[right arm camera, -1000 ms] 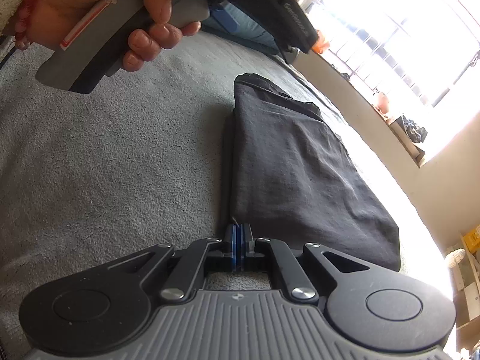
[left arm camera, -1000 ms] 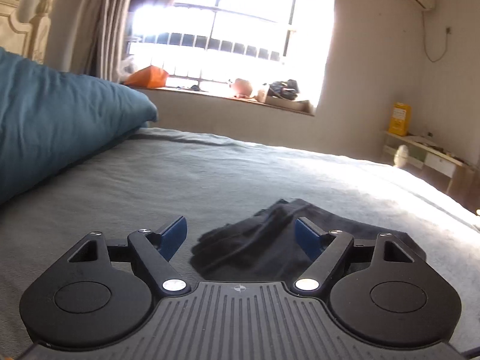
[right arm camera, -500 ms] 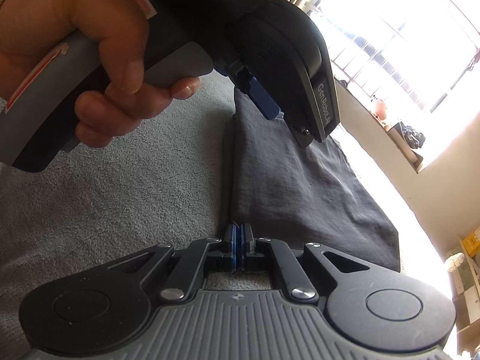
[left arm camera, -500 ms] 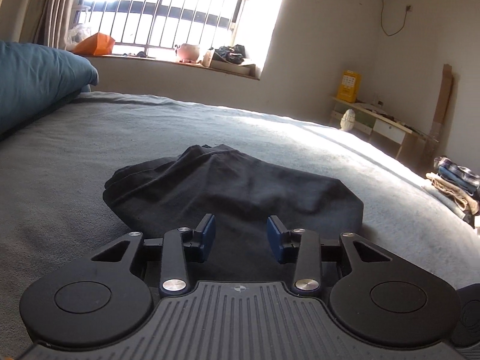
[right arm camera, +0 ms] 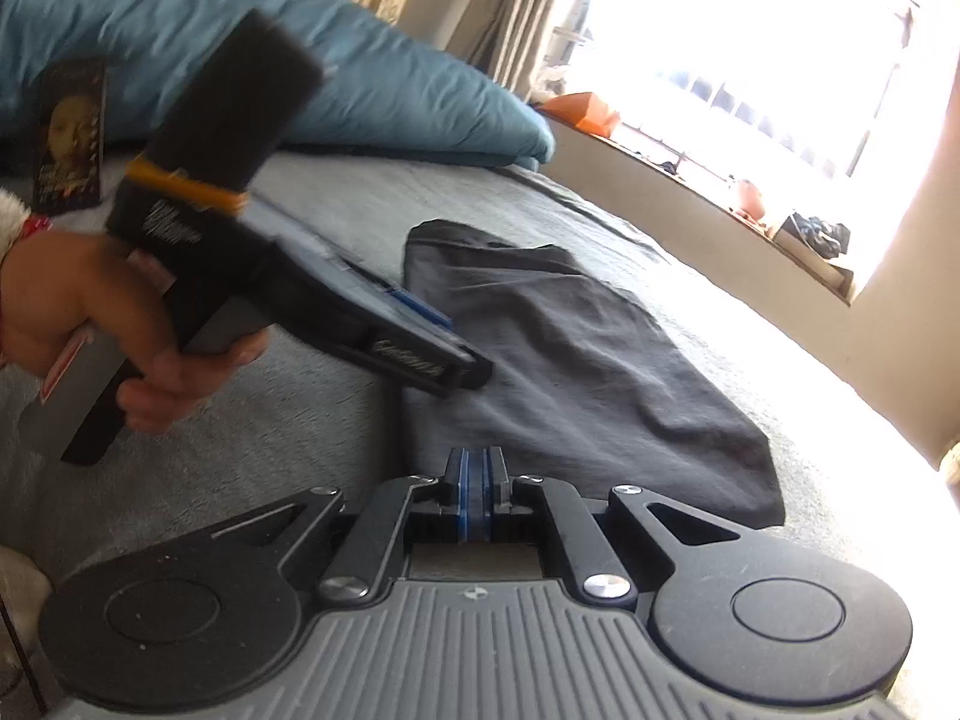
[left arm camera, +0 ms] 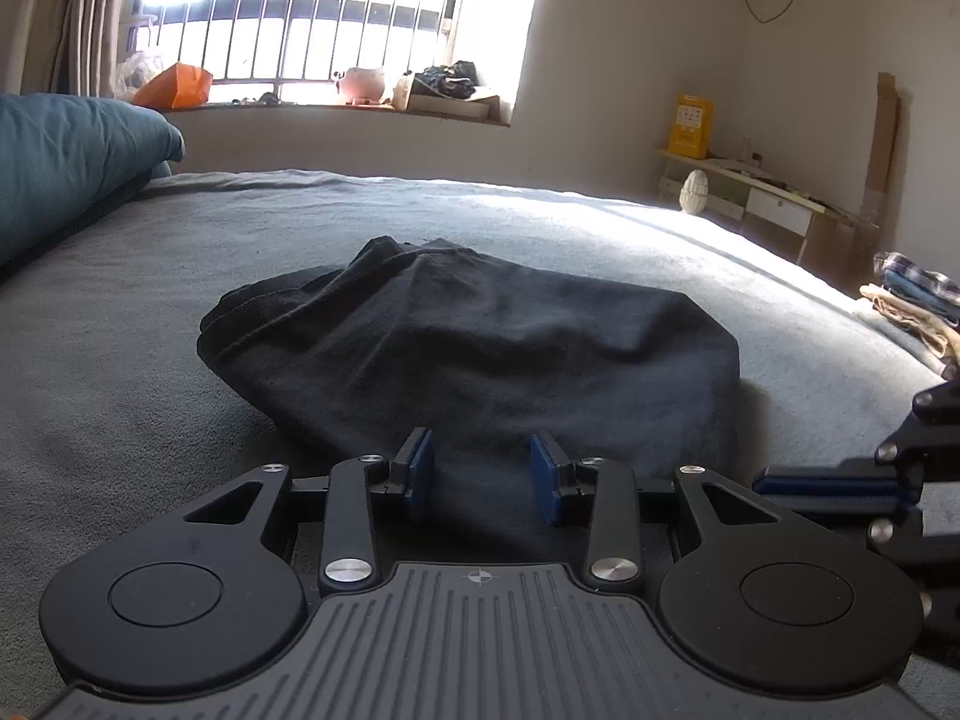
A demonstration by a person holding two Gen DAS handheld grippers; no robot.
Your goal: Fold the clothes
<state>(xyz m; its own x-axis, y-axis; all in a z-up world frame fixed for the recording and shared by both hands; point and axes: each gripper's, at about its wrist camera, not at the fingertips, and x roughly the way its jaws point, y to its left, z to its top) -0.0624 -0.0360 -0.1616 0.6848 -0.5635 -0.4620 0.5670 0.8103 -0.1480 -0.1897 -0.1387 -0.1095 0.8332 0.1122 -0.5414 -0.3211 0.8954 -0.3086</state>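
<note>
**Dark garment lying doubled on the bed, near edge between the grippers**

The black garment [left arm camera: 480, 348] is laid on the grey bedspread [left arm camera: 150, 312] as a long, narrow strip, apparently doubled lengthwise, with a rumpled, bunched far end and soft creases across the top. A partly folded state is suggested by that shape; a shorter, squarer packet would probably still need the strip to be brought end to end, though how many layers are stacked cannot be told.

The left gripper [left arm camera: 480, 477] is held low over the near edge of the cloth with its blue pads parted to a moderate gap; nothing is seen gripped between them. The right gripper [right arm camera: 477, 483] is pressed closed at the near corner of the strip, pad against pad; whether fabric is pinched there cannot be made out.

A stack of other clothes [left arm camera: 918, 300] at the bed's far right is shown only in the left wrist view. The hand [right arm camera: 90, 312] on the left tool's handle, the teal pillow's [right arm camera: 372, 78] full length, and the strip's whole outline are given only by the right wrist view.
</note>
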